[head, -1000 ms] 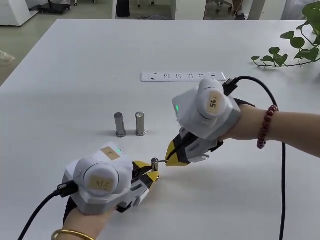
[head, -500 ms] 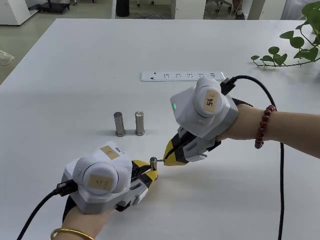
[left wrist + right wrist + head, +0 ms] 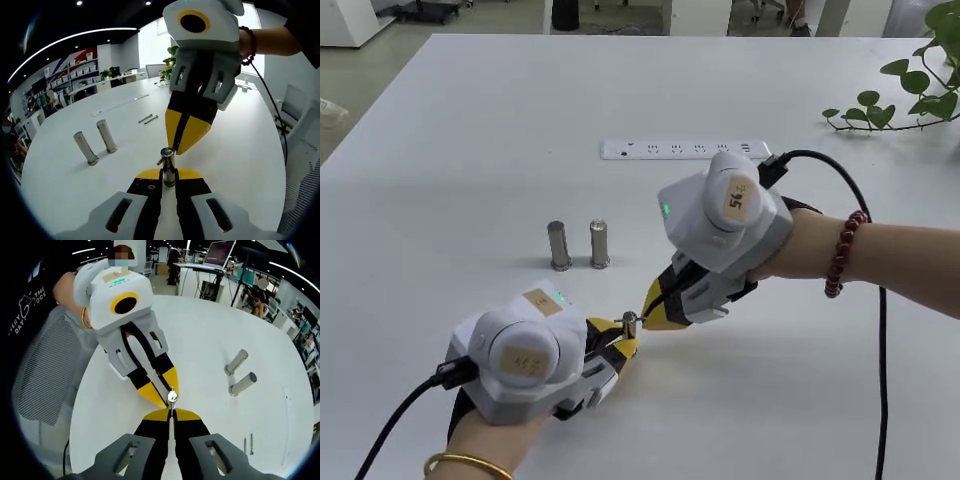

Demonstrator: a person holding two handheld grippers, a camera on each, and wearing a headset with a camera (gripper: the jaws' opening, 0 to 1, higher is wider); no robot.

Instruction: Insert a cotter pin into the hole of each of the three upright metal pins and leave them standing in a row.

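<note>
Cotter pin (image 3: 171,406), seemingly light and bendable, is clamped near its head by the fingers of the right gripper (image 3: 648,314), while the fingers of the left gripper (image 3: 169,176) clamp the stiff, slick metal pin (image 3: 167,159) mid-frame.

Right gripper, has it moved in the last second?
Yes. The right gripper has edged left, toward the held pin, measured against the standing pins.

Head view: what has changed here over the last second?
The right gripper, shut on a cotter pin, edged closer to the metal pin held in the left gripper, narrowing the gap. The left gripper, its pin and the two standing pins stayed put.
</note>
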